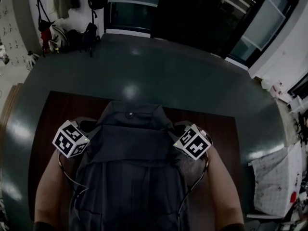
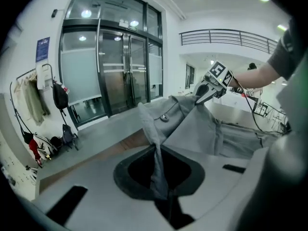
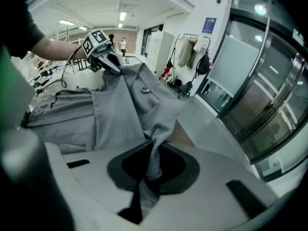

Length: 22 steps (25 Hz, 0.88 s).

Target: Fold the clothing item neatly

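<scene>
The grey clothing (image 1: 132, 167) hangs between the two grippers, over the brown table (image 1: 62, 109). Its top edge is up in the air and has a small round button (image 1: 129, 114) in the middle. The rest of the cloth runs back toward the person, across the table. The left gripper (image 1: 92, 127) pinches one top corner. In the left gripper view its jaws are squeezed tight on a bunched strip of the grey cloth. The right gripper (image 1: 175, 130) pinches the other top corner, and in the right gripper view its jaws are squeezed tight on the cloth too. The two grippers are about level with each other, one on each side of the button. The person's bare arms (image 1: 48, 186) come in from the bottom of the head view. Around the table is a grey floor (image 1: 159, 71). Past it are big glass doors (image 2: 115, 76), and coats and bags (image 1: 62, 4) hang by the wall
</scene>
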Each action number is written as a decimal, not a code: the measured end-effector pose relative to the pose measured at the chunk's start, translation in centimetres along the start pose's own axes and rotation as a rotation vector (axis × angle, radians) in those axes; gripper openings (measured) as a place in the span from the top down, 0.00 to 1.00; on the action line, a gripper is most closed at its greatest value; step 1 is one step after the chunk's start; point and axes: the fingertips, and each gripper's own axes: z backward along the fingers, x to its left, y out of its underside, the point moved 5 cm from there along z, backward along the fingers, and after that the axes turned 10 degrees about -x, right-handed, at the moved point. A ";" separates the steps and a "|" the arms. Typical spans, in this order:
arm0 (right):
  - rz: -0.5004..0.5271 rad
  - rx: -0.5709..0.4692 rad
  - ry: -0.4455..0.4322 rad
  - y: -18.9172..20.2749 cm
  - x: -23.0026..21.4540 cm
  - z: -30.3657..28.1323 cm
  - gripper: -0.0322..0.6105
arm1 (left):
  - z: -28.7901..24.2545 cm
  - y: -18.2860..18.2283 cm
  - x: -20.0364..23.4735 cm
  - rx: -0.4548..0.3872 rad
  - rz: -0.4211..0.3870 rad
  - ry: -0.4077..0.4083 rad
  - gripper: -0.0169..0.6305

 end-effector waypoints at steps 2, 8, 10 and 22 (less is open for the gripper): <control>0.013 -0.026 0.026 -1.0 1.1 2.1 0.92 | 2.3 -0.6 -1.1 -0.031 -0.001 -0.009 0.93; 0.010 -0.082 0.082 -2.2 5.7 7.4 0.92 | 8.1 -1.4 -5.8 -0.099 -0.020 -0.014 0.93; 0.005 -0.084 0.095 -1.7 7.4 7.9 0.92 | 8.5 -0.9 -7.4 -0.091 -0.028 0.002 0.93; -0.009 -0.081 0.180 -0.8 12.4 9.1 0.92 | 9.9 -0.2 -11.9 -0.123 -0.025 0.083 0.93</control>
